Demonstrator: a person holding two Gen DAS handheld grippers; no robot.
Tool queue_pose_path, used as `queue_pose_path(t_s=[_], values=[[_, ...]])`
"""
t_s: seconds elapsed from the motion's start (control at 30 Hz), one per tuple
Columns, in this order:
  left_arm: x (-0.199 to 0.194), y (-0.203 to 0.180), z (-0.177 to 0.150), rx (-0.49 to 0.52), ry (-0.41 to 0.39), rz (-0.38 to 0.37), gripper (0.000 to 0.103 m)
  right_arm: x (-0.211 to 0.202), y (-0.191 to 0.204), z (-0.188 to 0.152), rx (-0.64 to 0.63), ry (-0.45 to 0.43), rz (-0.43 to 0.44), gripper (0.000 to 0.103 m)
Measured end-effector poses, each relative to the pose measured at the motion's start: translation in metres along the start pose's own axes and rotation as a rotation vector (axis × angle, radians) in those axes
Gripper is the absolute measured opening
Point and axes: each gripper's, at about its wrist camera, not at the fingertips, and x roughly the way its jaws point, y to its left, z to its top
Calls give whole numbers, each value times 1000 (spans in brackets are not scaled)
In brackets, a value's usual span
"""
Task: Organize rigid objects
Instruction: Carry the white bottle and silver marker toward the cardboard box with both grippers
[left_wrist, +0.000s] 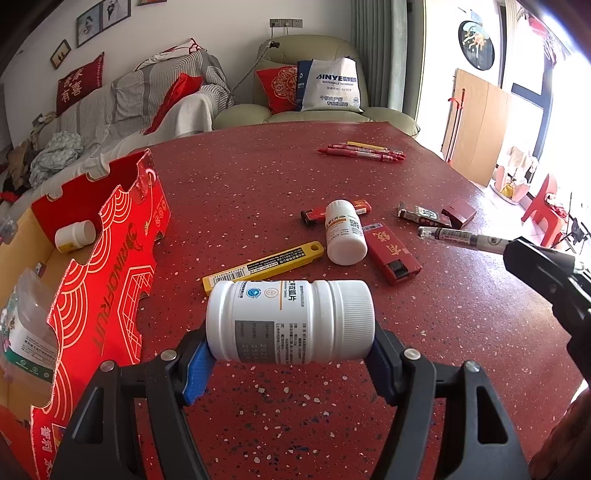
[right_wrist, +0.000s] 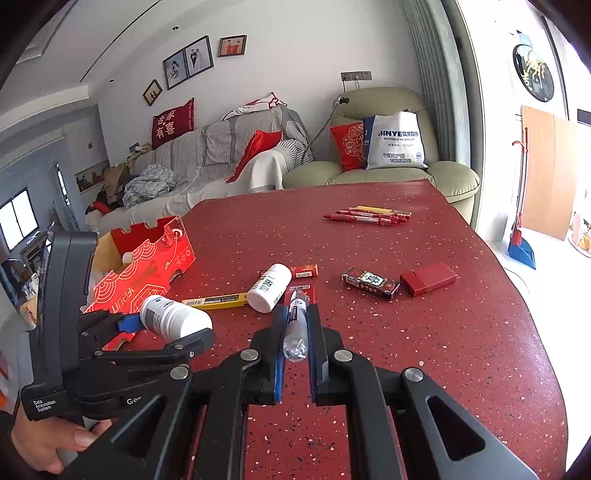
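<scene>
Left gripper (left_wrist: 291, 354) bottom center, clamped on white pill bottle (left_wrist: 290, 321) lying sideways, lifted beside red box (left_wrist: 110, 258) at left. Right gripper (right_wrist: 295, 332) pinching clear pen (right_wrist: 296, 321). Box holds small bottle (left_wrist: 75, 236) already. Second bottle (left_wrist: 345, 232), yellow cutter (left_wrist: 264, 266), red markers (left_wrist: 364, 151), lighters still out mid-table. Roughly early-to-midway, I'd guess.
</scene>
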Motion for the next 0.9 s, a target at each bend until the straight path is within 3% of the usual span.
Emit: queue_pose_path(t_s=[0.43,0.9], values=[[-3,0,8,19,-21,16,73,9,4,0,-20,0,-2,10],[-7,6,0,-42,-15,-21,73,1,6,8,-2,-36,18,10]])
